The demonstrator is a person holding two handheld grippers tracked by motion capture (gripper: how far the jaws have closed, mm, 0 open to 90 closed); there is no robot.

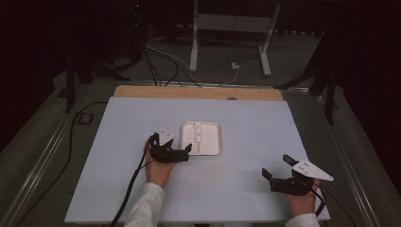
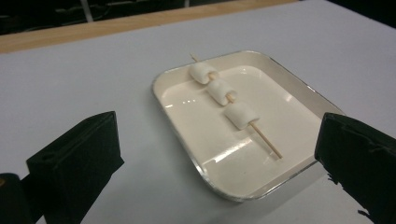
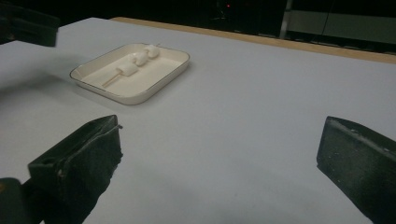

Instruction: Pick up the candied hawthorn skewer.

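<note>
Both my forearms come in at the near edge of the pale lavender tabletop [image 1: 246, 194] in the high view. My left gripper [image 1: 187, 151] lies just beside the near-left corner of the white rectangular tray with rounded corners [image 1: 215, 146], which sits near the middle of the tabletop. Its jaws are spread and hold nothing. My right gripper [image 1: 276, 166] rests well apart from the tray, toward the near-right corner, jaws also spread and empty. So my left hand is clearly the nearer one.

From the left gripper view, the tray [image 2: 187, 154] lies straight ahead between my two black jaws, a little to the right. On it rests a thin wooden skewer [image 2: 266, 142] carrying three white marshmallows [image 2: 222, 91]. Its long axis runs from the far-left corner of the tray toward the near-right one, with the bare end nearest to me. I judge that a short reach forward and right would bring the jaws across this bare end.

From the right gripper view, the tray [image 3: 173, 70] is far ahead and to the left, the skewer's [image 3: 109, 80] bare end pointing to the left. My jaws stand wide open over bare tabletop.
</note>
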